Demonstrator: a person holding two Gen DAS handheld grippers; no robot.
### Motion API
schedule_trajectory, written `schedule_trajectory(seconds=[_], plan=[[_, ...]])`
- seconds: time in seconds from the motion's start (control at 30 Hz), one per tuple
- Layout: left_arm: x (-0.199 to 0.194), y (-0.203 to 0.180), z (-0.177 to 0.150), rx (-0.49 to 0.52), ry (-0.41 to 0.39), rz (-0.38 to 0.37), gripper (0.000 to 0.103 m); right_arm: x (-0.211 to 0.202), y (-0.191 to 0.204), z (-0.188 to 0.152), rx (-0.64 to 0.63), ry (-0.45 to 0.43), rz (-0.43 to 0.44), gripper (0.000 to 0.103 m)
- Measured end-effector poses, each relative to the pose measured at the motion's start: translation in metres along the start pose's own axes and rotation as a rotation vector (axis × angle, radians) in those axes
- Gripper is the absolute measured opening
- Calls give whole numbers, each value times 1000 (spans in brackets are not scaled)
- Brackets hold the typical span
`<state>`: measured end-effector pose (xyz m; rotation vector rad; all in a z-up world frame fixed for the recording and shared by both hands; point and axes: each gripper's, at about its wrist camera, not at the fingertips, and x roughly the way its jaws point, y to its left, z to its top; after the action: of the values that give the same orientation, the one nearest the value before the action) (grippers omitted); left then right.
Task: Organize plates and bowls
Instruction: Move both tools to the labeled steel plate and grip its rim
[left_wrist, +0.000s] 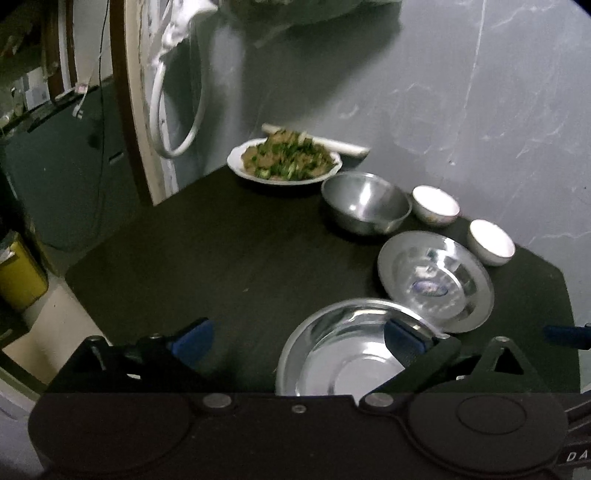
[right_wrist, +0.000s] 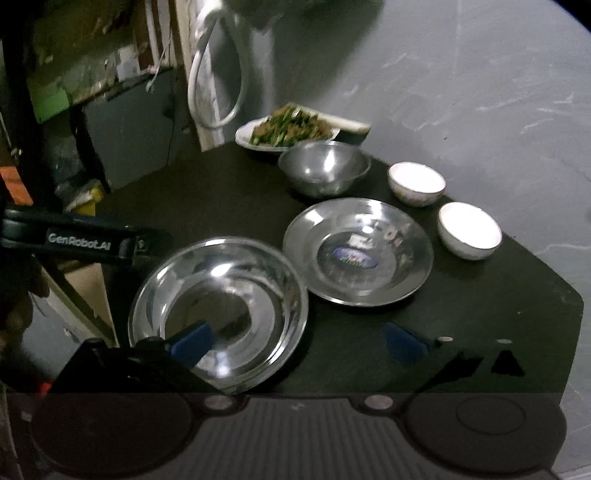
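Two shallow steel plates lie on the dark table. The nearer plate sits under both tools. My left gripper is open above it, its right pad over the plate's bowl and its left pad over bare table. My right gripper is open too, with its left pad over the plate's near rim and nothing held. The second plate lies just beyond. Further back are a steel bowl and two white bowls.
A white plate of cooked greens stands at the table's far corner by the grey wall. A white hose loop hangs left of it. The table's edge drops off at left, with a yellow container below.
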<state>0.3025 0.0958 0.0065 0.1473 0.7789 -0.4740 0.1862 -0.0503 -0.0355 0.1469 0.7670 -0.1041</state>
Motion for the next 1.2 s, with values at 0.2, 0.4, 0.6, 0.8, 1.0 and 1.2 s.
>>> schedule_trajectory(seconds=[0.2,0.4,0.6,0.8,1.0,1.2], plan=[[-3,-13,16,51,-40,-22,102,-13,-21,0,71,-60,-22,103],[22,-17,37,104,-37,-82,102,-12,-40,1,167,-78,-79,103],[71,-16,58,159,8,-196,102,3,-51,3,277,-70,-196,103],[118,-17,72,188,64,-293,102,25,-52,6,356,-24,-300,103],[144,-20,80,209,108,-362,102,45,-53,13,400,10,-359,103],[157,-21,79,205,142,-396,102,61,-56,18,413,36,-386,103]])
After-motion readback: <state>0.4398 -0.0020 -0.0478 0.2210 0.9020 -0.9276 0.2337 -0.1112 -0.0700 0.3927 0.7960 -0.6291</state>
